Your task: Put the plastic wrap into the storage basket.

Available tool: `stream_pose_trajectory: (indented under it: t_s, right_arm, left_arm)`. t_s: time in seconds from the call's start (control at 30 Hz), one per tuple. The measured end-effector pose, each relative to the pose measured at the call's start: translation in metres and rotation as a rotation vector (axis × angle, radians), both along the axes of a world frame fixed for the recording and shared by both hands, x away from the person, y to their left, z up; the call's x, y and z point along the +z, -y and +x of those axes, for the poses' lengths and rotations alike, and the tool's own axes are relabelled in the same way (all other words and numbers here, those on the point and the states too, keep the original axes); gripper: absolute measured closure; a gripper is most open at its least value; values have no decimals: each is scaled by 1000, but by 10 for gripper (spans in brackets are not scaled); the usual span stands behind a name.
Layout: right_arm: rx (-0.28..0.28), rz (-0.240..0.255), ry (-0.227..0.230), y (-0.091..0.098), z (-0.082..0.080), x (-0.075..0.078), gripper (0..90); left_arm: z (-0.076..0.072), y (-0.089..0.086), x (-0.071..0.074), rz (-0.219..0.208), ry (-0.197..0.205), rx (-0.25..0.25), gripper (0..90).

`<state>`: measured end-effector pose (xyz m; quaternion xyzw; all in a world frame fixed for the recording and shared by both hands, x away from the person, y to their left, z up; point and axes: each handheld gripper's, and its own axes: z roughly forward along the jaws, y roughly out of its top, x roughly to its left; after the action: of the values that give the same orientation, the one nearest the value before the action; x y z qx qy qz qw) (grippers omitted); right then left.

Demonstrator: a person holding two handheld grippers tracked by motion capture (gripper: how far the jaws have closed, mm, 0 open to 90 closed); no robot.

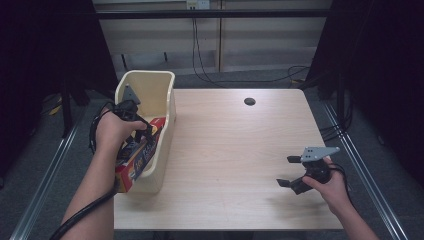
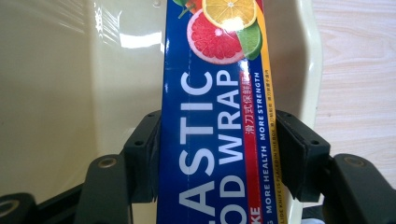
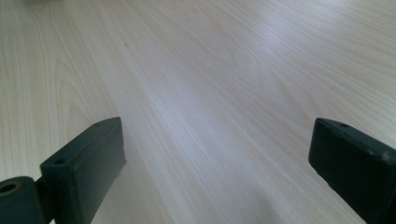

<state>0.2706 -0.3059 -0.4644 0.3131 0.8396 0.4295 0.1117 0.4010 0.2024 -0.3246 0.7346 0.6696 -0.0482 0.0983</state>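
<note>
A long blue plastic food wrap box [image 2: 215,140] with citrus pictures lies slanted in a cream plastic bin [image 1: 161,95] at the table's left edge. Its near end sticks out over the bin's front rim [image 1: 129,177]. My left gripper [image 2: 217,154] is shut on the box, one black pad pressed to each long side; in the high view the left gripper [image 1: 137,131] sits over the bin. My right gripper [image 1: 289,171] hovers above the bare table near the right front corner, open, with nothing between its jaws [image 3: 215,163].
The light wooden table [image 1: 235,150] has a small dark round hole [image 1: 249,101] near its far edge. Metal floor rails run along both sides of the table. Cables hang on the wall behind.
</note>
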Motion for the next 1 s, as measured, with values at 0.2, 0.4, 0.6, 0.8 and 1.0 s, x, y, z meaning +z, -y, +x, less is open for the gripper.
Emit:
stream_pose_trajectory:
  t_s: [0.2,0.4,0.6,0.8,1.0]
  right_arm:
    - [0,-4,-3,-1,0,0,35]
    - [0,-8,0,0,0,-1,35]
    - [3,-7,-1,-1,0,-1,35]
    - [2,-6,-1,-1,0,-1,35]
    - [4,-5,-4,-1,-1,-1,35]
  left_arm:
    - [2,1,-2,6,-3,2,402]
    - [3,0,-4,2,-9,9,401]
    - [4,-1,-8,-4,-10,12,399]
    - [5,-2,-8,-5,-12,34,398]
    - [5,-3,-6,-16,-10,34,389]
